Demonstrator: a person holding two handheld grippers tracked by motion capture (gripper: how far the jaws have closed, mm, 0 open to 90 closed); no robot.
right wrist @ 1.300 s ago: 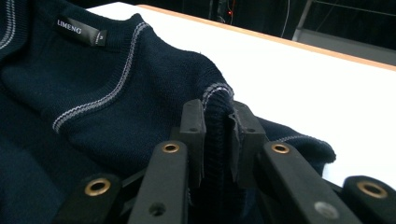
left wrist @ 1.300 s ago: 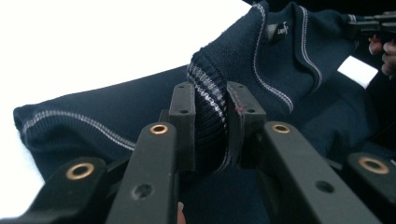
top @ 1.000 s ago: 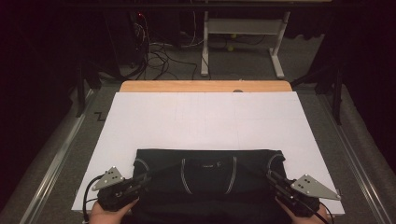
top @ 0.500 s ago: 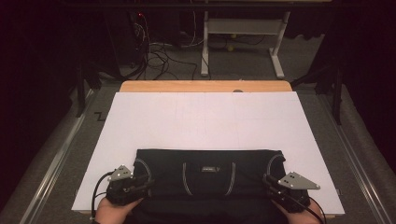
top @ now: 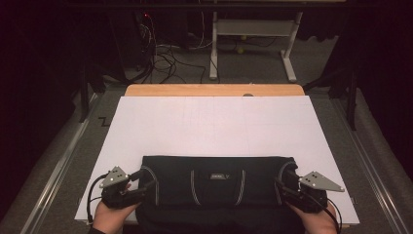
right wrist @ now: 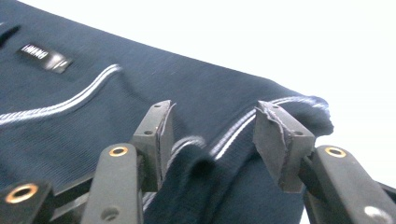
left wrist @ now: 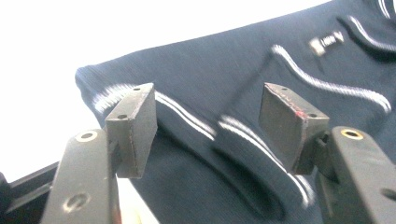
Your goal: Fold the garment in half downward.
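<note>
White table sheet [top: 214,126] bears a ribbed, white-striped dark garment [top: 216,187].

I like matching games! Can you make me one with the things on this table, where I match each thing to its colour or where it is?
Things:
1. garment
2. paper sheet
3. left gripper
4. small label

Matches:
A. white, covers the table
B. open at the garment's left edge
C. dark navy with pale stripes
D. middle of the garment

Pairs: 1-C, 2-A, 3-B, 4-D
</note>
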